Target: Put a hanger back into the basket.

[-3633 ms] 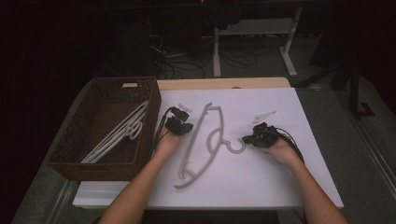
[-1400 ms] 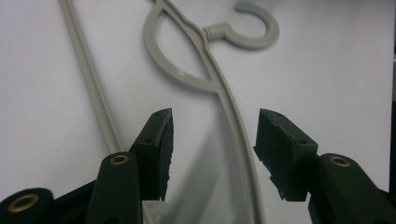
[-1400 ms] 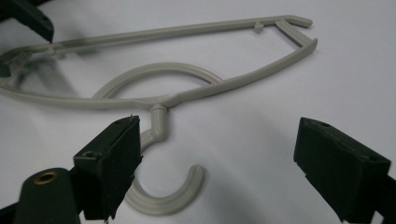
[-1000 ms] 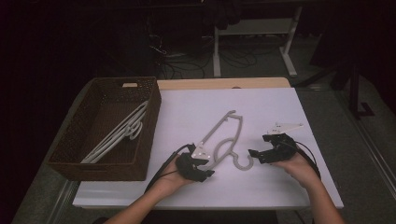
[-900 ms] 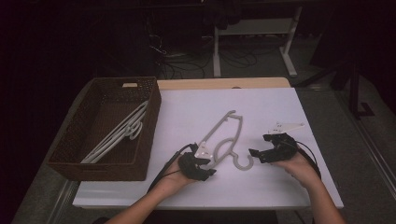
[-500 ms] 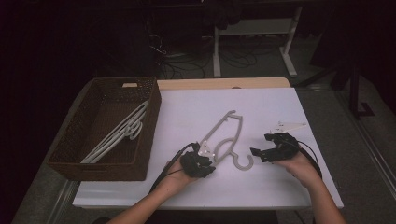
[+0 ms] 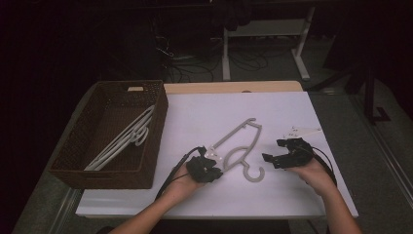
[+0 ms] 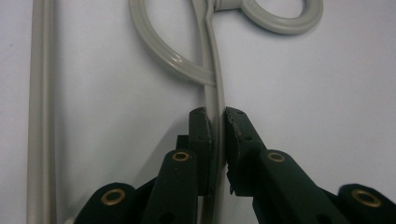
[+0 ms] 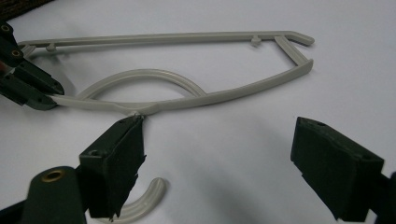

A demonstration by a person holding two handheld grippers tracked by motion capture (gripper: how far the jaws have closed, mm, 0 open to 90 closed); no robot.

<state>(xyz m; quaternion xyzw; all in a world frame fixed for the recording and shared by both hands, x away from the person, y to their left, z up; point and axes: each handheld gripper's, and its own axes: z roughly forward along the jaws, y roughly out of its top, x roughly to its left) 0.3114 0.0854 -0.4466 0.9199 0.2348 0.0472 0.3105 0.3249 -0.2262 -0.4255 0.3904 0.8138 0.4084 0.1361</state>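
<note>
Plastic hanger (image 7: 239, 146), thin, light and stiff, is best pinched on its narrow arm, where the left tool (image 8: 217, 135) is clamped. Right tool (image 9: 219, 158) is held wide apart near the hook.

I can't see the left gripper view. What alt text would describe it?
Seen along its own two black jaws, the left gripper is clamped on a thin arm of a grey plastic hanger lying on a white table. Beyond the jaws the hanger curves into a loop, and its straight bar runs down the left edge.

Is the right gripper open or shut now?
Open: in the right gripper view, the right gripper has its jaws wide apart, empty, above the grey hanger.
</note>
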